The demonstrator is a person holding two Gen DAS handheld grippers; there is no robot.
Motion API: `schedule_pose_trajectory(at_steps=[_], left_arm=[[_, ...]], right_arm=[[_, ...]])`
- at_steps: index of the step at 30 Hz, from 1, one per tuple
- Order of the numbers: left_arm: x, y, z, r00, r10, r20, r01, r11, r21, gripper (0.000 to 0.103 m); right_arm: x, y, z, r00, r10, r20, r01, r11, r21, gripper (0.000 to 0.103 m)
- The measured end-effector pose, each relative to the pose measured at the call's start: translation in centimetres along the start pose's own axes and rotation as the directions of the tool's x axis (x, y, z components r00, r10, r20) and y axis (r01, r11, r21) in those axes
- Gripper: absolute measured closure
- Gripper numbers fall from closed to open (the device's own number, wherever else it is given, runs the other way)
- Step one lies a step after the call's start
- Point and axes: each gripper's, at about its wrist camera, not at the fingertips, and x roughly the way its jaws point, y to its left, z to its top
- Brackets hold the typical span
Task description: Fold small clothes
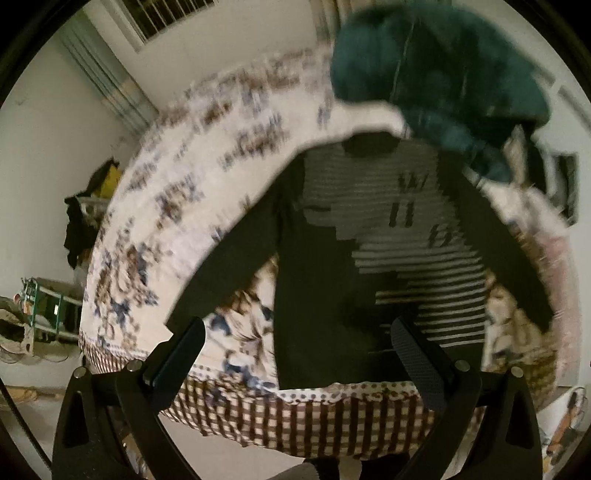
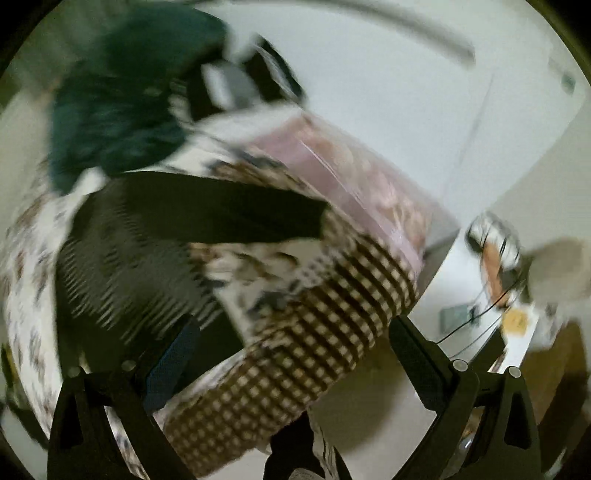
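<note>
Left wrist view: a striped top (image 1: 399,236) with dark sleeves lies spread flat on the bed (image 1: 159,206), hem toward the near edge, sleeves splayed, probably laid out for folding. The left tool (image 1: 299,354) hovers over the hem, wide open and empty. The right tool (image 2: 291,354) is likewise wide open, holding nothing. A teal garment (image 1: 436,74) is bunched beyond the collar.

My bed (image 1: 155,206) fills the middle of the left view, its floral cover ending in a brown checked border (image 1: 295,421) at the bottom. A barred window (image 1: 166,18) sits upper left, and a green rack (image 1: 40,299) stands at the left edge. Blurred in my right view, a white wall (image 2: 388,92) takes the upper right.
</note>
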Motion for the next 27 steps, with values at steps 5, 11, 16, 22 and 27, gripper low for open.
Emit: schedule_pose_trajectory(at_steps=[5, 11, 16, 22, 27], left_arm=[[10.3, -5.8, 1.4, 0.994, 0.03, -0.106, -0.027, 0.999, 0.03, 0.0], [19.3, -9.2, 3.0, 0.986, 0.063, -0.157, -0.051, 0.996, 0.078, 0.0], [24.1, -9.3, 4.6, 0.985, 0.062, -0.163, -0.055, 0.997, 0.047, 0.0], [27.7, -6.6, 6.7, 0.99, 0.065, -0.127, -0.07, 0.997, -0.031, 0.0], [29.3, -2.2, 7.8, 0.992, 0.076, -0.1, -0.086, 0.991, -0.106, 0.0]], right_arm=[[13.6, -3.7, 4.1, 0.995, 0.049, -0.087, -0.029, 0.975, 0.221, 0.004], [24.4, -4.9, 6.5, 0.988, 0.134, -0.078, -0.081, 0.876, 0.475, 0.014], [27.4, -3.4, 8.6, 0.991, 0.134, -0.008, -0.112, 0.857, 0.502, 0.042], [26.5, 1.1, 11.3, 0.998, 0.043, 0.056, -0.062, 0.917, 0.394, 0.094], [19.8, 11.9, 13.1, 0.983, 0.022, 0.182, -0.046, 0.991, 0.127, 0.094]])
